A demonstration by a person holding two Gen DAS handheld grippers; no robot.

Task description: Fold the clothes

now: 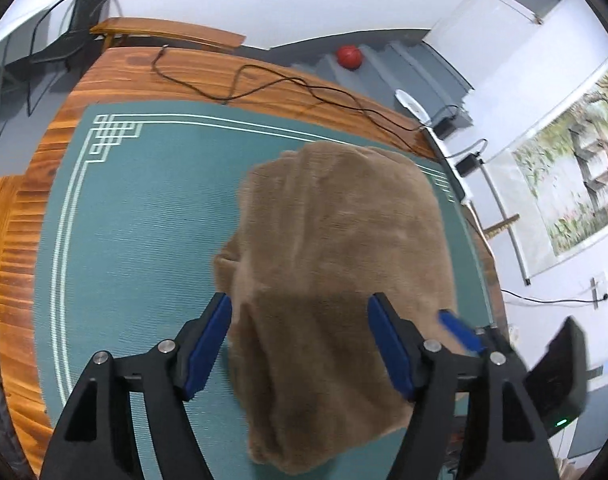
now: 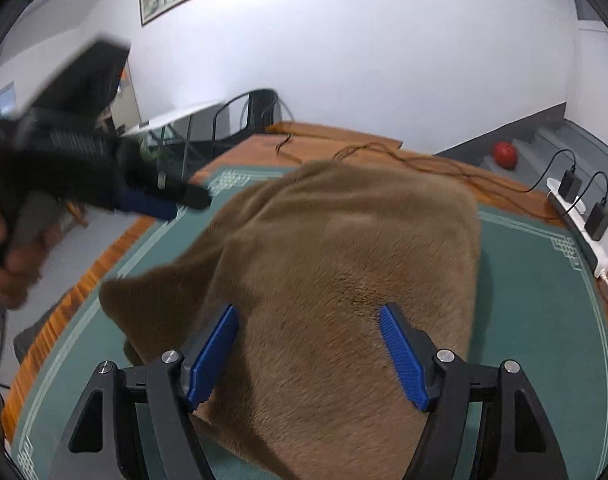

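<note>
A brown fleecy garment (image 1: 336,264) lies folded in a thick bundle on the green mat (image 1: 144,220). It also shows in the right wrist view (image 2: 344,264), with one corner sticking out to the left. My left gripper (image 1: 300,312) is open, its blue pads spread above the near part of the garment. My right gripper (image 2: 308,320) is open too, its pads spread just above the garment. The left gripper also appears blurred at the left of the right wrist view (image 2: 160,200), above the mat beside the garment. The right gripper's blurred tip (image 1: 460,328) shows at the right of the left wrist view.
The mat (image 2: 544,280) covers a wooden table (image 1: 116,76). A black cable (image 1: 264,84) trails along the table's far side. A white power strip (image 2: 584,232) with chargers sits at the right edge. A black chair (image 1: 76,24) and a red ball (image 1: 349,57) lie beyond.
</note>
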